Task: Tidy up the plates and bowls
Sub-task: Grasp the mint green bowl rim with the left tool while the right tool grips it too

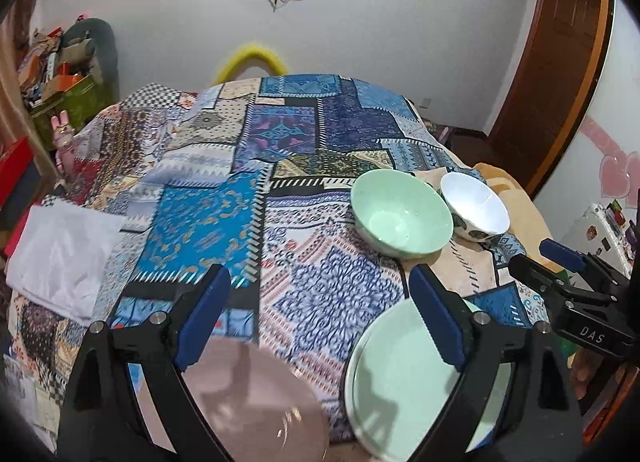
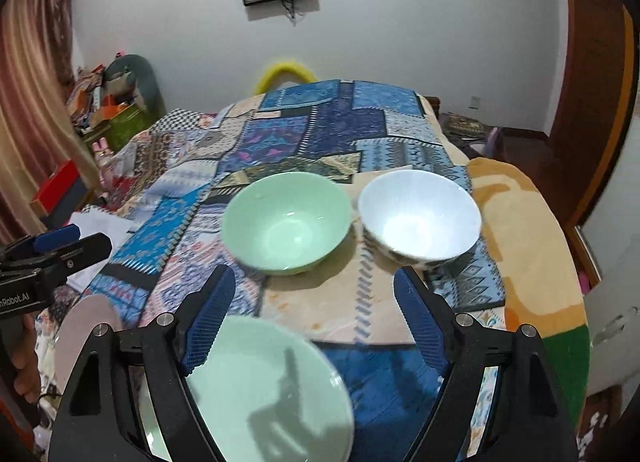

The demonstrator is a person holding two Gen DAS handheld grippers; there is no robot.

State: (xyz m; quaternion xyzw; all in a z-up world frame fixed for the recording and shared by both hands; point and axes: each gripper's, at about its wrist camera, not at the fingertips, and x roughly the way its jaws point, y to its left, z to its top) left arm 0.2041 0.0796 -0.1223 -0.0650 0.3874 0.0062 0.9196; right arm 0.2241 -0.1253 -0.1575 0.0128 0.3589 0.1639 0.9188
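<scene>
Bowls, green bowl point(image 2: 286, 221) and white bowl point(image 2: 420, 217), upright, mouths up, left tool point(image 1: 320, 322) and right tool point(image 2: 310, 318) agape, empty

A patchwork-printed cloth point(image 1: 248, 197) covers the table, soft and matt. The green bowl point(image 2: 286, 221) and white bowl point(image 2: 420, 217) look like glossy glazed ceramic, as does the pale green plate point(image 2: 264, 394). The pink plate point(image 1: 260, 402) seems duller, perhaps matt. Gripper fingers point(image 1: 436, 314) carry ridged blue pads on black plastic.
</scene>
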